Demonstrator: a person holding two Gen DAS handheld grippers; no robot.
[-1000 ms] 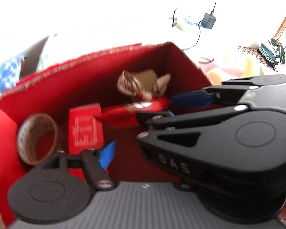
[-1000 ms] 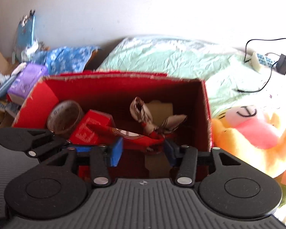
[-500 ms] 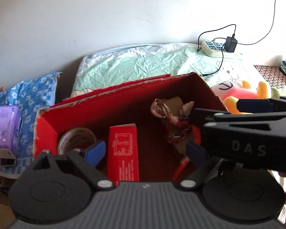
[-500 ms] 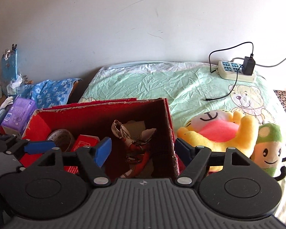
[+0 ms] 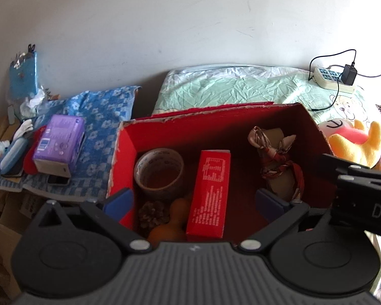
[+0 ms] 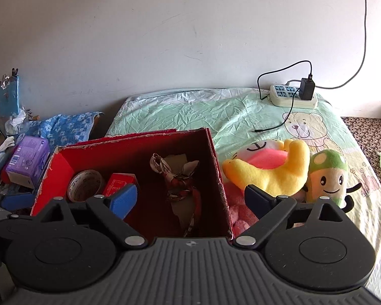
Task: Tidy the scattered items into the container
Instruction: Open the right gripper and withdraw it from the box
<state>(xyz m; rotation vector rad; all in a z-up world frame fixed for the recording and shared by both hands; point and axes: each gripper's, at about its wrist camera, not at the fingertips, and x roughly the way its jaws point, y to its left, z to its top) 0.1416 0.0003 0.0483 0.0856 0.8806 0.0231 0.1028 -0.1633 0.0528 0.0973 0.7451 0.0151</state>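
While both grippers (image 5: 194, 200) (image 6: 189, 200) gape empty, plush toys (image 6: 269, 170) crowd the red box (image 6: 217, 178).

One red box (image 5: 125, 152), one tape roll (image 5: 159, 171), one carton (image 5: 208, 193), two plush toys (image 6: 269, 170)

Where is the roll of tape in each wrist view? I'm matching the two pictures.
Left wrist: roll of tape in the red box's left part, beside the red carton.
Right wrist: roll of tape at lower left, behind the left finger.
Shared landmark: patterned scarf.
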